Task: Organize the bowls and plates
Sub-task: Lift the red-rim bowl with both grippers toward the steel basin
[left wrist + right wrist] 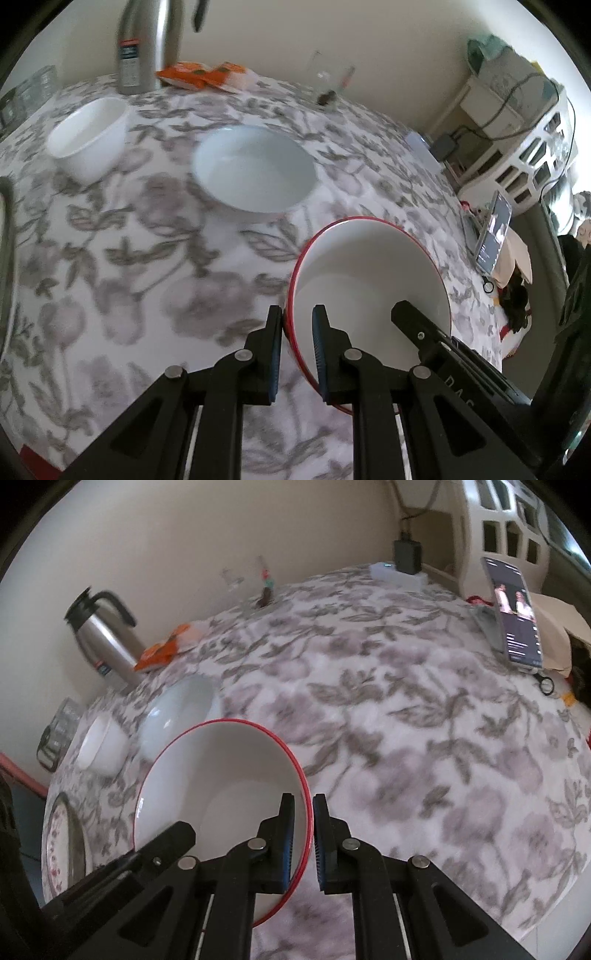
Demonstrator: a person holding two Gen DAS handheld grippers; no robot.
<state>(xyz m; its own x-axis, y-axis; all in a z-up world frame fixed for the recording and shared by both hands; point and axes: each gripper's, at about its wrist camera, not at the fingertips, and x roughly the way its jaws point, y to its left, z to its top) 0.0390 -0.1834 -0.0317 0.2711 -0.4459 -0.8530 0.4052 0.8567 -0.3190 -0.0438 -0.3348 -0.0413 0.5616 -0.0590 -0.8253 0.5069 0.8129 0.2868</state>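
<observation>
The red-rimmed bowl (369, 280) is white inside and is held above the flowered tablecloth (110, 258), tilted, between the two grippers. The left gripper (298, 314) is clamped on the bowl's wall at its left side, with one blue pad outside the wall and one inside. The right gripper (303, 800) is clamped on the opposite side of the same rim in the same way; part of it shows inside the bowl in the left wrist view.

Beyond the held bowl, a pale blue bowl (255, 171) stands on the cloth, and a smaller white bowl (88, 136) stands further to the left, apart from it. In the right wrist view a patterned plate (61, 845) lies at the table's left edge.

At the wall stand a steel thermos jug (103, 642), an orange packet (201, 75) just beside it, and a clear glass (232, 579). A phone (515, 609) leans upright at the far right of the table.
</observation>
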